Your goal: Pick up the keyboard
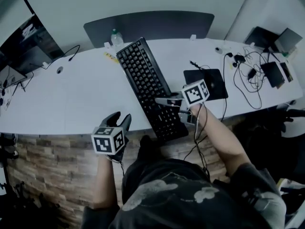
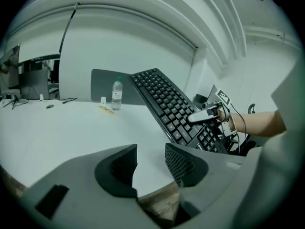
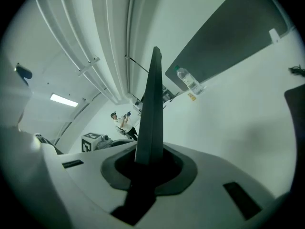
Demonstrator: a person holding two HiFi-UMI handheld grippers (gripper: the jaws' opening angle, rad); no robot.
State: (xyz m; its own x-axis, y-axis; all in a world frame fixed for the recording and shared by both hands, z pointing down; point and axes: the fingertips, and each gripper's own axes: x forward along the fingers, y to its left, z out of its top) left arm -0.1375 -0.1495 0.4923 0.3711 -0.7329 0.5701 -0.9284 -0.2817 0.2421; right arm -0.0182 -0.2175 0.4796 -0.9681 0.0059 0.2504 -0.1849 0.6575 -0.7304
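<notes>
Over the counter (image 1: 71, 99) the keyboard (image 1: 145, 82) runs diagonal, near end past the near edge, apparently tilted clear of the surface. R tool (image 1: 174, 109) is clamped on that near end only. L tool (image 1: 121, 117) is parted and empty, off the near edge. Risk: a single-end grip lets the long body pivot or slip, and the far end may strike the bottle (image 1: 116, 36) at the far edge.
</notes>
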